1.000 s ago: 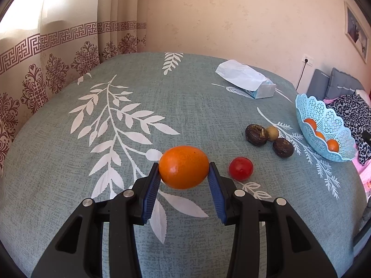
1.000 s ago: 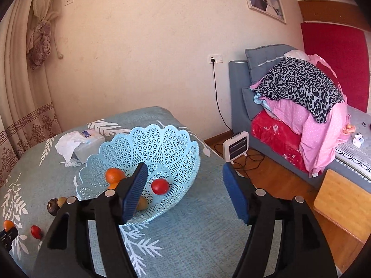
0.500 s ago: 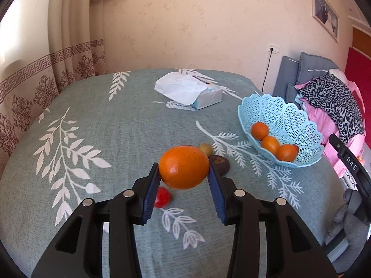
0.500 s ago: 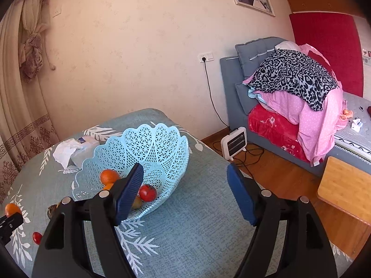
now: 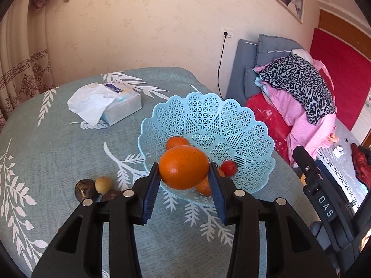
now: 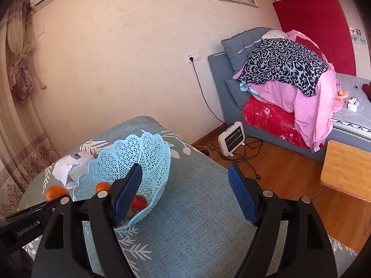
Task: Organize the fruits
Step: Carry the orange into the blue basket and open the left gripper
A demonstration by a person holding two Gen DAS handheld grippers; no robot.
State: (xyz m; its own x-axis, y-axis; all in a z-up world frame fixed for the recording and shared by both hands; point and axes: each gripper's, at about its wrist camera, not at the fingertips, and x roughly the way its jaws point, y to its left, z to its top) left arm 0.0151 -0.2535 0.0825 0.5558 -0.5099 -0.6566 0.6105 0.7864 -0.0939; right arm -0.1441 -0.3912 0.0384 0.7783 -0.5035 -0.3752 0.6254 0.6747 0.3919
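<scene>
My left gripper (image 5: 184, 180) is shut on a large orange (image 5: 183, 167) and holds it above the table, just in front of the near rim of the light blue lattice basket (image 5: 231, 125). The basket holds smaller oranges (image 5: 177, 141) and a red tomato (image 5: 228, 168). Two dark brown fruits (image 5: 84, 189) and a small tan fruit (image 5: 103, 184) lie on the cloth to the left. My right gripper (image 6: 185, 197) is open and empty, right of the basket (image 6: 139, 157). The held orange (image 6: 57, 192) shows at its far left.
A tissue box (image 5: 111, 106) with a loose tissue lies behind the basket on the round table's grey-green leaf cloth (image 5: 46, 143). The table edge falls off just right of the basket. A bed with piled clothes (image 6: 289, 81) and a small heater (image 6: 231, 139) stand beyond.
My left gripper has swung right with the orange, from over the loose fruits to the front of the basket. My right gripper has drifted slightly back and right, still open.
</scene>
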